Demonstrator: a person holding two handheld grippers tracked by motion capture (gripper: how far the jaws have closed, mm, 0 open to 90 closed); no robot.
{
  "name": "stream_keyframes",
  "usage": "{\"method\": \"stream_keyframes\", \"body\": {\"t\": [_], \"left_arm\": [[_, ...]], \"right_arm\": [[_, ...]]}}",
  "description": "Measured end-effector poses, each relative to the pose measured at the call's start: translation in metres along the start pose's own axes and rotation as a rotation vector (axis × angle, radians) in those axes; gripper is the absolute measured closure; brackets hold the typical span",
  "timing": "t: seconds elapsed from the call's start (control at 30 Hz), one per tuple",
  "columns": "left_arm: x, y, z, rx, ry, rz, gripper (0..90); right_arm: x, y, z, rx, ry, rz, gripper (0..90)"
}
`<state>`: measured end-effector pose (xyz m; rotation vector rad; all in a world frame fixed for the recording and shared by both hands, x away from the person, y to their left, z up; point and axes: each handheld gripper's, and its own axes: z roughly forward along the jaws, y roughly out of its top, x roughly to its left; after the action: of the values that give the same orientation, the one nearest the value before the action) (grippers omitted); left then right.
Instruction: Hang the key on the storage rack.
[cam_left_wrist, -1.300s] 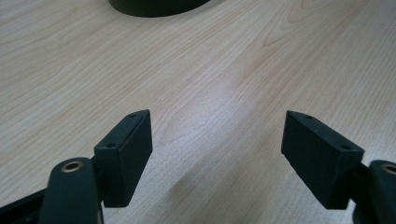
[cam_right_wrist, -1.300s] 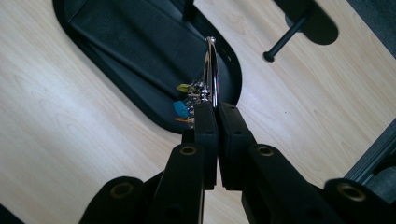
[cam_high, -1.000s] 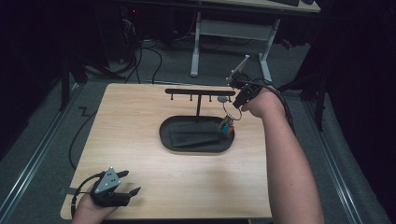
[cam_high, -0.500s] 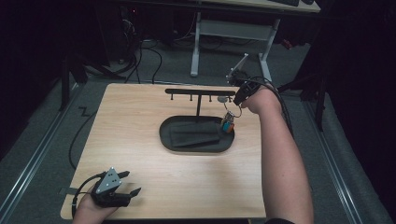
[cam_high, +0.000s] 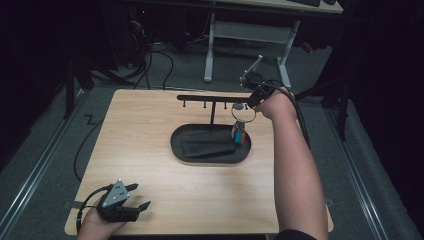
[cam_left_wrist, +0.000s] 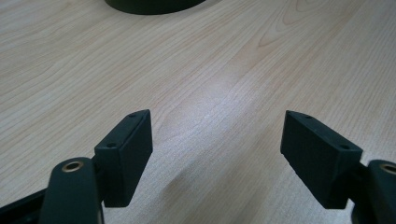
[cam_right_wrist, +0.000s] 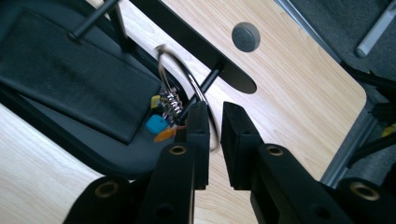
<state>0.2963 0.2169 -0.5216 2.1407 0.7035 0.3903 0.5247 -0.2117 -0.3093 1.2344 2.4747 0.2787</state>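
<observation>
Right gripper (cam_right_wrist: 212, 126) fingers (cam_right_wrist: 198, 140) parted slightly, key ring (cam_right_wrist: 187, 88) apparently loose between them (blurred), draped over a rack (cam_high: 212, 98) peg above the tray (cam_high: 177, 145). Could slide off, dropping. Left gripper (cam_left_wrist: 217, 154) spread wide over the bench (cam_left_wrist: 224, 70).

Right tongs (cam_right_wrist: 212, 126) have just been opening a little, a narrow gap between the jaws, the thin metal key ring (cam_right_wrist: 187, 93) with small coloured tags between them. The ring now hangs at the black rack's end peg (cam_right_wrist: 212, 79).
</observation>
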Motion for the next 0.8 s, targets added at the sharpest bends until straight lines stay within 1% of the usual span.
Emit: {"method": "stream_keyframes", "body": {"t": [0.17,0.27,0.3,0.33,0.4,0.5,0.53,0.57,0.6,0.63,0.67,0.73,0.77,0.8], "left_arm": [[-0.001,0.0,0.0,-0.001,0.003,0.005,25.6],[-0.001,0.0,0.0,-0.001,0.004,0.006,25.6],[-0.001,0.0,0.0,-0.001,0.002,0.007,25.6],[-0.001,0.0,0.0,0.002,0.0,0.008,25.6],[-0.001,0.001,0.001,0.006,-0.001,0.012,25.6],[-0.001,0.001,0.002,0.007,-0.003,0.013,25.6],[-0.001,0.001,0.002,0.006,-0.002,0.015,25.6],[-0.002,0.001,0.003,0.003,-0.002,0.016,25.6],[-0.002,0.002,0.003,0.004,-0.003,0.02,25.6],[-0.003,0.002,0.003,0.005,-0.004,0.024,25.5],[-0.004,0.002,0.003,0.005,-0.005,0.026,25.5],[-0.005,0.003,0.003,0.005,-0.01,0.029,25.4],[-0.006,0.003,0.004,0.006,-0.011,0.033,25.4],[-0.006,0.004,0.004,0.005,-0.01,0.037,25.4]], "right_arm": [[0.004,0.0,-0.006,-0.015,-0.008,0.005,80.3],[0.006,-0.001,-0.01,-0.028,-0.012,-0.009,78.3],[0.007,-0.002,-0.011,-0.034,-0.011,-0.004,77.2],[0.008,-0.003,-0.012,-0.04,-0.008,0.008,74.8],[0.011,-0.006,-0.014,-0.052,0.0,0.012,70.5],[0.015,-0.013,-0.018,-0.063,-0.01,0.019,62.9],[0.017,-0.016,-0.019,-0.066,-0.01,0.03,59.8],[0.019,-0.019,-0.02,-0.069,-0.013,0.032,56.6],[0.02,-0.022,-0.02,-0.079,-0.014,0.024,53.8],[0.023,-0.025,-0.021,-0.089,-0.014,0.035,51.4],[0.024,-0.029,-0.022,-0.101,-0.012,0.033,48.4],[0.03,-0.038,-0.022,-0.121,-0.018,0.045,42.7],[0.031,-0.041,-0.023,-0.125,-0.018,0.036,41.1],[0.033,-0.045,-0.023,-0.131,-0.025,0.039,39.3]]}}
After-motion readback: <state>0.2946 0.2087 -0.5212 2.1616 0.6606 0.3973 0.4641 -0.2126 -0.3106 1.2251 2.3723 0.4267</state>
